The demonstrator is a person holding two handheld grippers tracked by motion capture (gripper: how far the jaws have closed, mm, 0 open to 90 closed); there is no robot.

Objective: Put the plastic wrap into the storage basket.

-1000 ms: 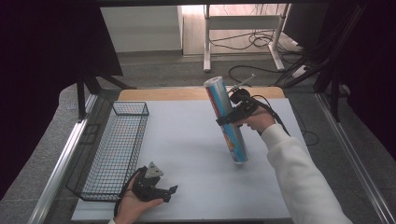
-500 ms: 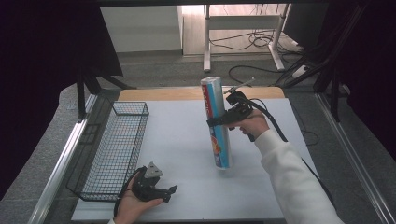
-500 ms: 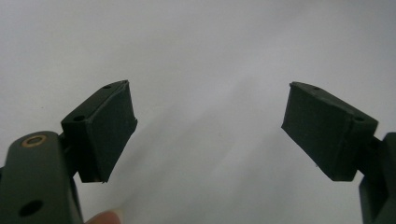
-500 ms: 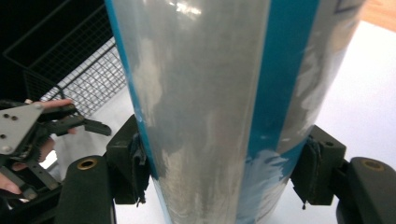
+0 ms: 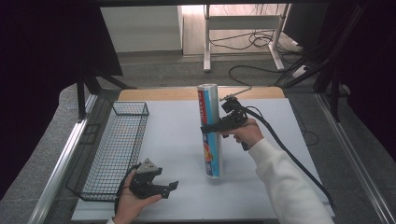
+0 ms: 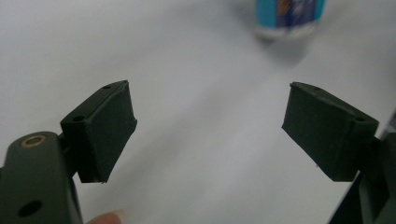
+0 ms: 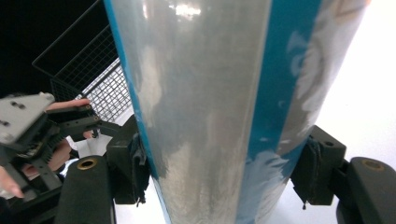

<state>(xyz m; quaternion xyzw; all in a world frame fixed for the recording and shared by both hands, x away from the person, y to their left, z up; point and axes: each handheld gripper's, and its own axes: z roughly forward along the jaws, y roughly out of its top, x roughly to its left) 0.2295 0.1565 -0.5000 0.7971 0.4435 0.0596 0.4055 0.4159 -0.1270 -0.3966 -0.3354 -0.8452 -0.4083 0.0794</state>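
So there's a tall shiny tube (image 5: 209, 131) with a blue stripe and some printed label, standing roughly upright near the middle of the white tabletop (image 5: 177, 140), leaning a touch. Can't read the print in the high view, too small. Its bottom end seems to sit on the table surface, though the contact itself is hard to make out.

The right gripper (image 5: 208, 128) is clamped around the tube about halfway up, coming in from the right side. In the right gripper view the tube (image 7: 210, 112) takes up most of the frame and runs off the top and bottom, with both pads pressed against its sides.

The left gripper (image 5: 159, 186) is down at the near left, resting in the person's hand just beside the near end of the wire basket (image 5: 116, 144). Its jaws are spread wide with nothing between them. In the left gripper view just the blurry lower end of the tube (image 6: 289, 16) peeks in at the top edge, cut off.

Beyond the table's far edge there's a floor with cables (image 5: 254, 44), mostly dark at the sides.
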